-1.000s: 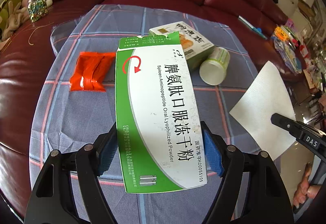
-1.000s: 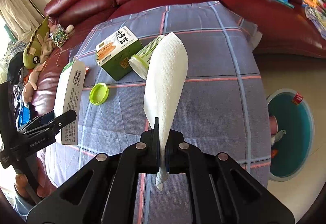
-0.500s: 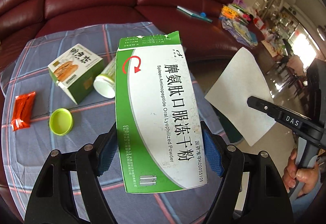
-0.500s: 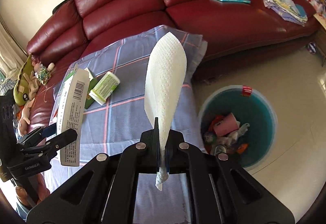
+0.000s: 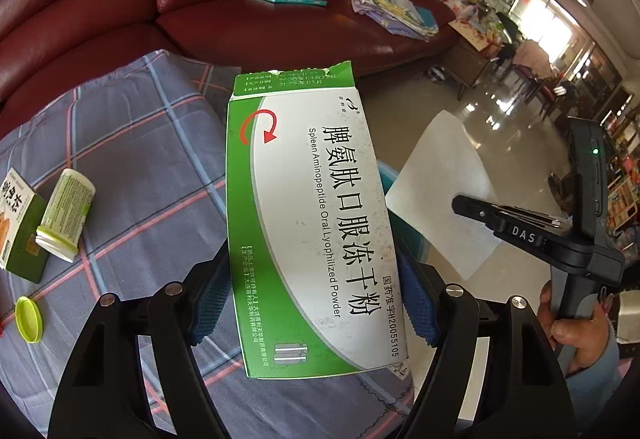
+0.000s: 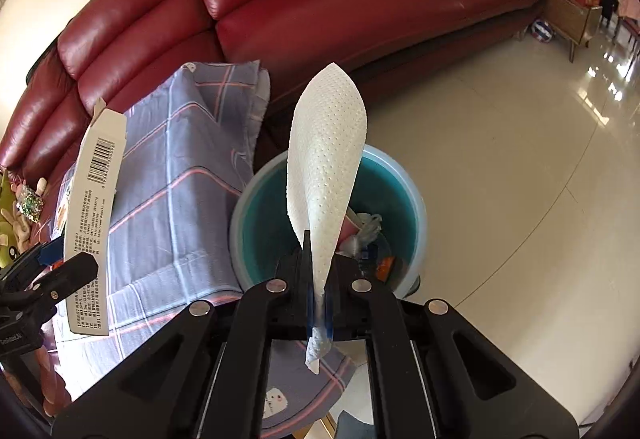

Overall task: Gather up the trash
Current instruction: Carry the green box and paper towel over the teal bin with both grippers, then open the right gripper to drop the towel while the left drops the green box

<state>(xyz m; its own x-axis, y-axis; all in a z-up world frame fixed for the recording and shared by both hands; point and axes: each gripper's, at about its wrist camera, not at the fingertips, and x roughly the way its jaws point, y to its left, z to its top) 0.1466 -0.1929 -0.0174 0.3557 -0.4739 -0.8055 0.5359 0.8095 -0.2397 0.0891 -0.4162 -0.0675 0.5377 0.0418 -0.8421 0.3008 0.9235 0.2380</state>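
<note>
Left tool clamping medicine box, right tool pinching paper towel above bin

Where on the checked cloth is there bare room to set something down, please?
In the left wrist view, the checked cloth is bare from the lying bottle across to the held medicine box, and back towards the sofa. It is crowded at the left edge: snack carton, bottle, green lid.

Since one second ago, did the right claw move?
Yes. The right claw, gripping the paper towel, swung right from above the tablecloth toward the teal bin.
</note>
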